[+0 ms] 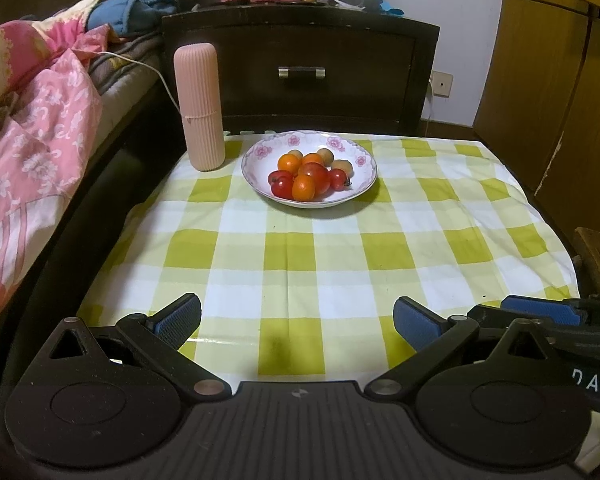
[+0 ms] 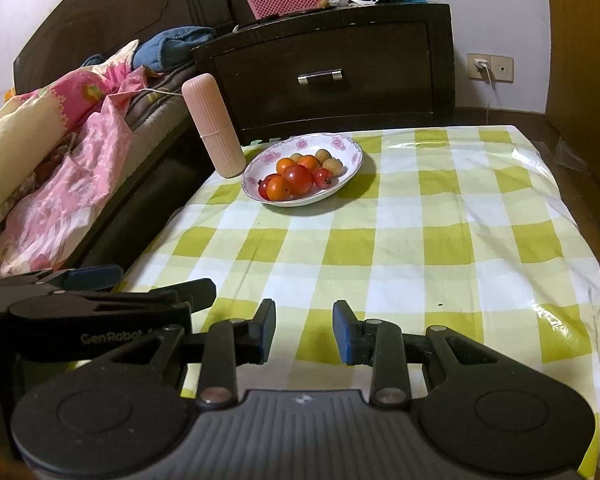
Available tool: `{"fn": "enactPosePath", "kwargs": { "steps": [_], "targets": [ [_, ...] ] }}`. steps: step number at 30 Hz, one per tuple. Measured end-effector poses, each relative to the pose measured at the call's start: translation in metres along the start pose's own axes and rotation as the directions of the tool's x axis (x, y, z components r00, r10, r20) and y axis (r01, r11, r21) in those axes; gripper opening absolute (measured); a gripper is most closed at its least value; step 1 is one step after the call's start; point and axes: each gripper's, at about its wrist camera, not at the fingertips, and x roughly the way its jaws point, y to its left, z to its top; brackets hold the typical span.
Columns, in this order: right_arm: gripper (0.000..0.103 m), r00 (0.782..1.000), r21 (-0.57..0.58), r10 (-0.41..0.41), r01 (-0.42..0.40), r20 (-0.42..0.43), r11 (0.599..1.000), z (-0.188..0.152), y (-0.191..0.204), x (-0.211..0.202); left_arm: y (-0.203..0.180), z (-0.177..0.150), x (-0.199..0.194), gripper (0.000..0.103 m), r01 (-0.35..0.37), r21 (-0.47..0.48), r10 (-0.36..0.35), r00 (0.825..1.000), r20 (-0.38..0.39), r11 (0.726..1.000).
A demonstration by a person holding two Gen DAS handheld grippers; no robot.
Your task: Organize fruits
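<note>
My left gripper [image 1: 297, 322] is held low and level, its jaws spread wide, blue pads [image 1: 414, 322] facing inward with nothing between them. My right gripper [image 2: 304, 332] sits just beside it on the right, jaws parted by a narrower gap, also empty. Both point forward in parallel.

Black left gripper [image 1: 296, 320] and right gripper [image 2: 304, 330], blue ribbed pads [image 1: 414, 322].

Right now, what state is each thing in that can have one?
left gripper: open, empty, low over the tablecloth.
right gripper: open, empty.
plate: upright, holding all the fruit.
fruits: piled in the plate.
pink ribbed container: upright, closed.
nightstand drawer: shut.
</note>
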Motion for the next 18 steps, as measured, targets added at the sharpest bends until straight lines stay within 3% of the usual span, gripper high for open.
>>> {"fn": "enactPosePath", "kwargs": {
  "steps": [18],
  "targets": [
    [0.038, 1.000, -0.002, -0.002, 0.002, -0.010, 1.000, -0.0019, 0.0013, 0.0028, 0.0017, -0.0013, 0.0052, 0.103, 0.011, -0.011, -0.011, 1.000, -0.024, 1.000]
  ]
}}
